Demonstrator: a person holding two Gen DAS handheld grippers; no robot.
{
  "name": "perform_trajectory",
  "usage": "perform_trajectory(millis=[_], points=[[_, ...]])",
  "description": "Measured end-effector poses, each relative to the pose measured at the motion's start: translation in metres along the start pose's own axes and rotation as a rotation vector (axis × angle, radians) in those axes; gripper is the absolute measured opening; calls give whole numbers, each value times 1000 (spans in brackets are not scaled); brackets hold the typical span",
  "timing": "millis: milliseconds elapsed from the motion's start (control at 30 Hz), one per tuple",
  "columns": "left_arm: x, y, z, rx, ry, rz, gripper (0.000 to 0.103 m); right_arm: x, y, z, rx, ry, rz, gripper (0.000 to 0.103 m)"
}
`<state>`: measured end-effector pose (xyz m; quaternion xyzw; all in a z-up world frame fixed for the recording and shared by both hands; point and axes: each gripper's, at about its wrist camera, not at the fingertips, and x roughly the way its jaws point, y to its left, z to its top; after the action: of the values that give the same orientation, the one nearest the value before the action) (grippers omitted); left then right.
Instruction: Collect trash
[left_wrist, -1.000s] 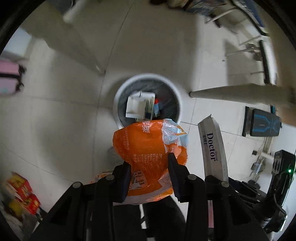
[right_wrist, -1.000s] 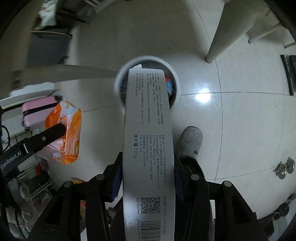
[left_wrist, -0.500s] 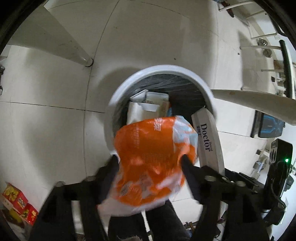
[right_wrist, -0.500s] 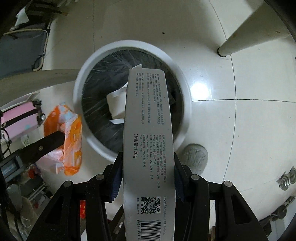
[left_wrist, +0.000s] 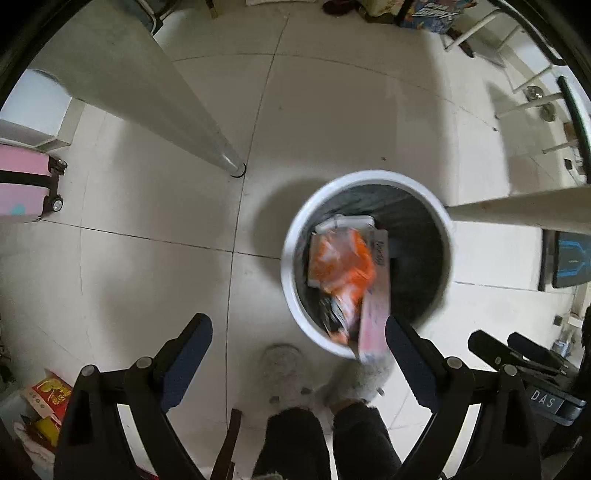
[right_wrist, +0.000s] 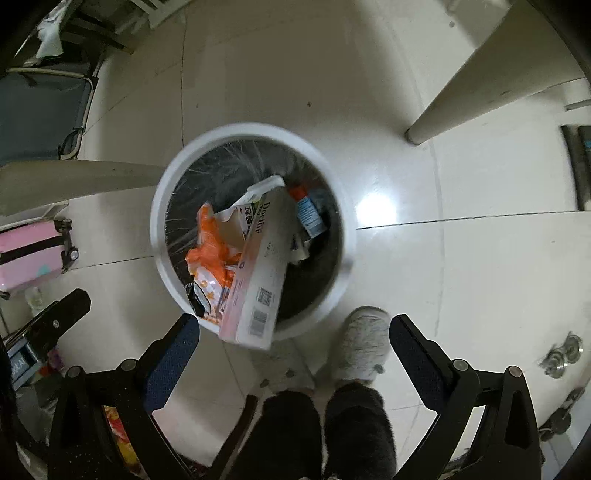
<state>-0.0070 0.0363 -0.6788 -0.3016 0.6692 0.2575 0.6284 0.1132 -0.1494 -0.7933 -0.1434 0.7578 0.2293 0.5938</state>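
While the toothpaste box (right_wrist: 258, 273) teeters on the rim:
Risk: it tips onto the floor outside the white bin (right_wrist: 173, 269).
Orange wrapper (right_wrist: 208, 254): inside.
Left gripper (left_wrist: 299, 343): jaws opening, empty.
Right gripper (right_wrist: 295, 343): jaws opening, empty.

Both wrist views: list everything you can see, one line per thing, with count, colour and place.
Trash bin: one, white rim, dark liner, on the floor.
Orange wrapper: one, orange and white, inside the bin.
Long box: one, white and pink, tilted, its lower end over the bin's near rim.
Small tube: one, blue and white, inside the bin.
Table legs: two, pale, beside the bin.
Suitcase: one, pink, far left.
Slippers: two, grey, near the bin.
Left gripper: black, jaws opening, nothing between.
Right gripper: black, jaws opening, nothing between.
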Motion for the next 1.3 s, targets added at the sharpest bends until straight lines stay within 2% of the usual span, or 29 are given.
perform_trajectory(millis=[233, 400, 700, 967, 1167, 1300], points=[[-100, -18, -43, 69, -26, 14, 96, -105, 13, -46, -25, -33, -14, 103], [-184, -24, -70, 89, -56, -7, 96, -199, 25, -86, -65, -75, -7, 103], [-313, -28, -107, 136, -115, -77, 96, -356, 43, -160, -137, -128, 64, 103], [-400, -24, -135, 135, -173, -178, 96, -466, 51, -213, -153, -161, 165, 103], [-452, -20, -153, 131, -208, -246, 96, -524, 50, -240, -169, -199, 218, 103], [-470, -18, -162, 133, -225, -276, 96, -551, 51, -253, -175, -219, 250, 103]])
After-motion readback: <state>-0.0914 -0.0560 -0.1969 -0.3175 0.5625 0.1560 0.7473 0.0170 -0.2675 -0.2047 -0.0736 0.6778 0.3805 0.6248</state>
